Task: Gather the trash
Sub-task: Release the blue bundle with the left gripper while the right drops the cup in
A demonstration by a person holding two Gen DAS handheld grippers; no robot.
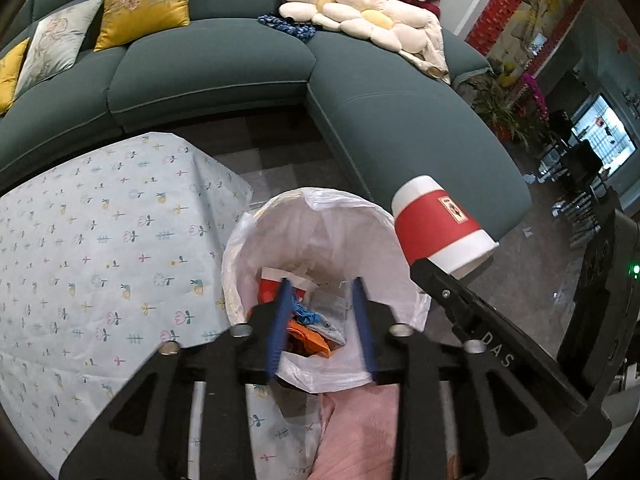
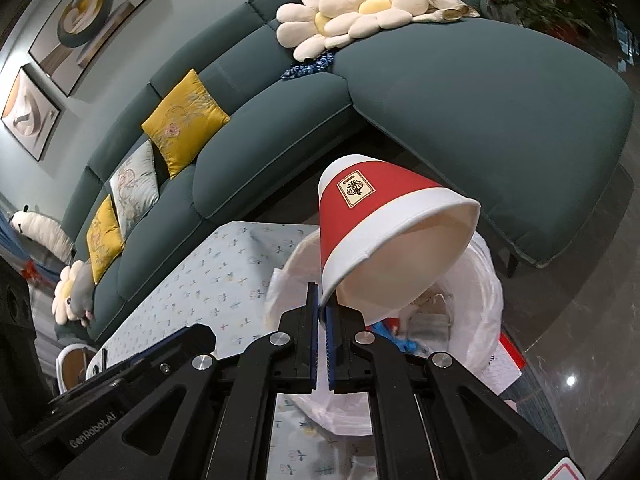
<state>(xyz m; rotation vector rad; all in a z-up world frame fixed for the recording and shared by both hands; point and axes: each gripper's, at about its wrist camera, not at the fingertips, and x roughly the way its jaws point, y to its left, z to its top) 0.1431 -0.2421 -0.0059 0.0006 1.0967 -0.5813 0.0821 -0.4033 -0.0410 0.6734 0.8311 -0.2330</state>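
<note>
Step now: putting trash in the bin; the right gripper (image 2: 322, 312) is squeezed shut on the rim of a red & white paper cup (image 2: 384, 236); the cup is tipped over, bottom pointing up & away, open mouth facing down toward the bin (image 2: 480, 300). From the left wrist view the cup (image 1: 438, 226) hangs just by the bin's right edge, not fully over the hole yet, I think.

The left gripper (image 1: 324, 320) sits over the bin (image 1: 320, 216) w/ its blue pads (image 1: 280, 320) apart & nothing between them; looks like it's empty. Inside the white bag there's already stuff: a red & white box, orange bits, something blue, a grey wrapper. The bin stands next to a table w/ a flowery cloth (image 1: 100, 240); a green sofa (image 1: 240, 64) is behind.

Next move, my guess: slide the cup a bit more over the middle of the bag, then let the right pads go so it drops in; the cup is light & big, so it could catch the rim & tip out onto the floor if let go too soon. Left one should get out of the way first.
</note>
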